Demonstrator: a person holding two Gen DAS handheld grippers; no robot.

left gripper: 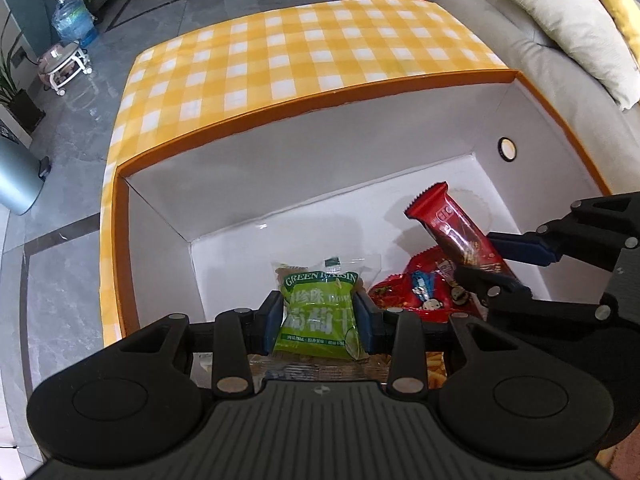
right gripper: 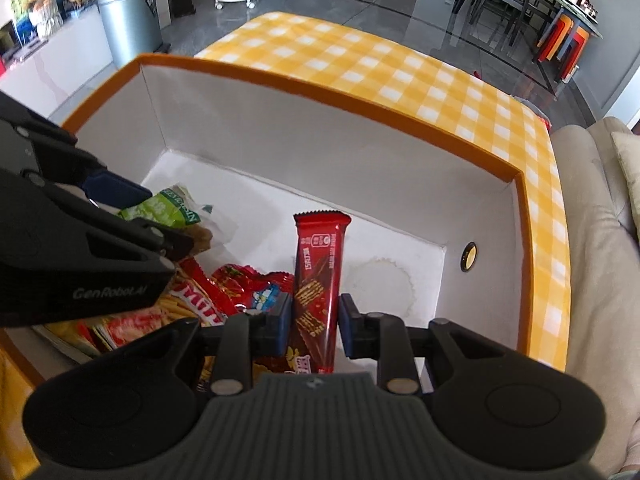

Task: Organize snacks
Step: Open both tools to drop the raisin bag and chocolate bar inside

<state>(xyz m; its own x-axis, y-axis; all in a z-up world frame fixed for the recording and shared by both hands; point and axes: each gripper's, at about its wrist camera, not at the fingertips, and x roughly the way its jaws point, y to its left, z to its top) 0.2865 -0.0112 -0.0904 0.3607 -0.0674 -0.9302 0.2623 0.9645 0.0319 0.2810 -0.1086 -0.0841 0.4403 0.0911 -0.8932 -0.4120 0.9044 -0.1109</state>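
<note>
Below both grippers sits an orange-rimmed white box (left gripper: 532, 92) on a yellow checked tablecloth (left gripper: 304, 48), with red snack bags (right gripper: 256, 292) heaped at its near edge. Inside it, the left gripper (left gripper: 318, 316) clamps a green raisin packet (left gripper: 316, 316), while the right gripper (right gripper: 314, 322) pinches a red biscuit bar (right gripper: 318, 276) upright.

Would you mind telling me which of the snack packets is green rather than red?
The raisin packet held in the left gripper; the biscuit bar in the right gripper and the packets lying in the box are red.
</note>
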